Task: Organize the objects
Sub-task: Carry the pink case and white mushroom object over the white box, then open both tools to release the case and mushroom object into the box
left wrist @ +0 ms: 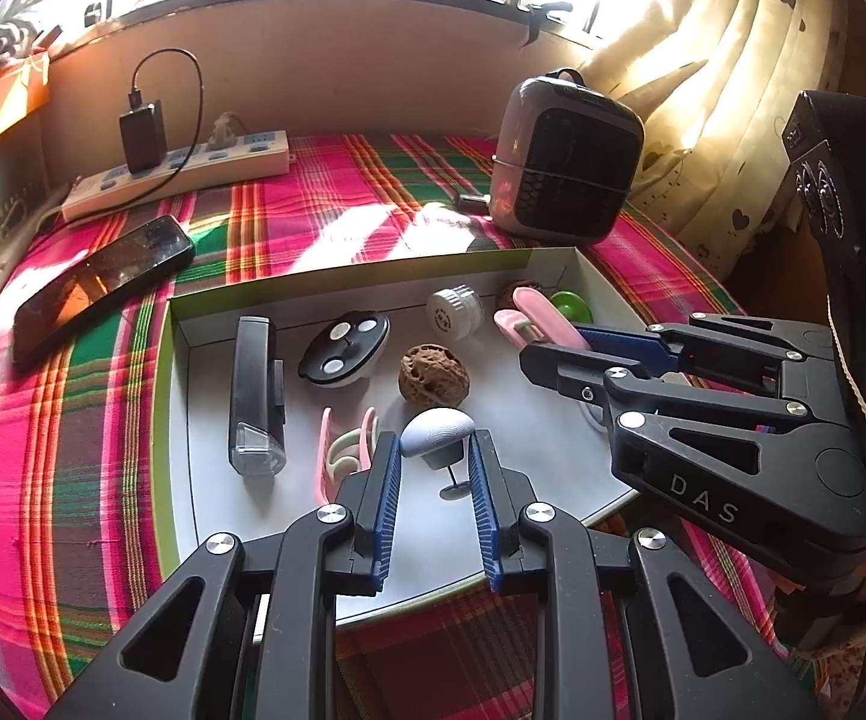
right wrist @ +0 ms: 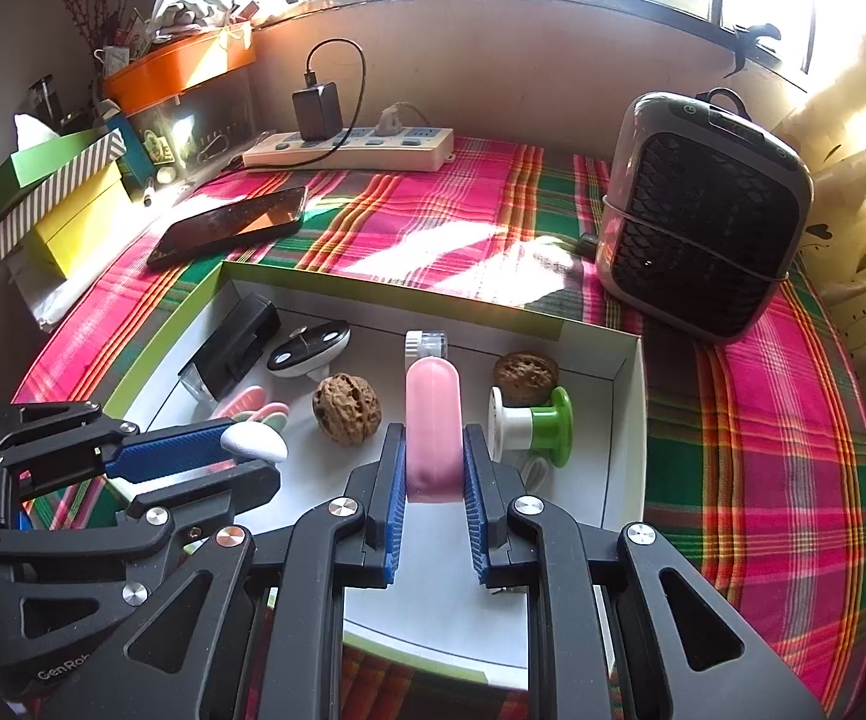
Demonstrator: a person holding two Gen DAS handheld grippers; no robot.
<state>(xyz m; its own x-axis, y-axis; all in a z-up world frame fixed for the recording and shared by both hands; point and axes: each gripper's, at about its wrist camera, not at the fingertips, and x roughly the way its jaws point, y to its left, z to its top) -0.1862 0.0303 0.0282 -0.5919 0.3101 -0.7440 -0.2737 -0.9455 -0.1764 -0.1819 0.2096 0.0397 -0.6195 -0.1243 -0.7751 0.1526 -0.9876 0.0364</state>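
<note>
A white tray with a green rim (left wrist: 162,390) (right wrist: 390,285) lies on the plaid cloth. My left gripper (left wrist: 434,443) is shut on a white mushroom-shaped knob (left wrist: 437,429) (right wrist: 252,441), held over the tray's near part with its pin stem hanging down. My right gripper (right wrist: 433,429) is shut on a pink capsule-shaped case (right wrist: 433,420) (left wrist: 544,312) above the tray's right side. In the tray lie a black bike light (left wrist: 252,396), an oval black-and-white remote (left wrist: 345,348), a walnut (left wrist: 433,375), a white capped jar (left wrist: 455,312), pink and green clips (left wrist: 342,456), a green spool (right wrist: 538,426) and a second walnut (right wrist: 526,378).
A phone (left wrist: 102,288) lies left of the tray. Behind it are a power strip (left wrist: 180,174) with a black charger and, at the back right, a grey heater (left wrist: 565,162). Stacked boxes (right wrist: 54,204) crowd the far left. A curtain (left wrist: 733,90) hangs on the right.
</note>
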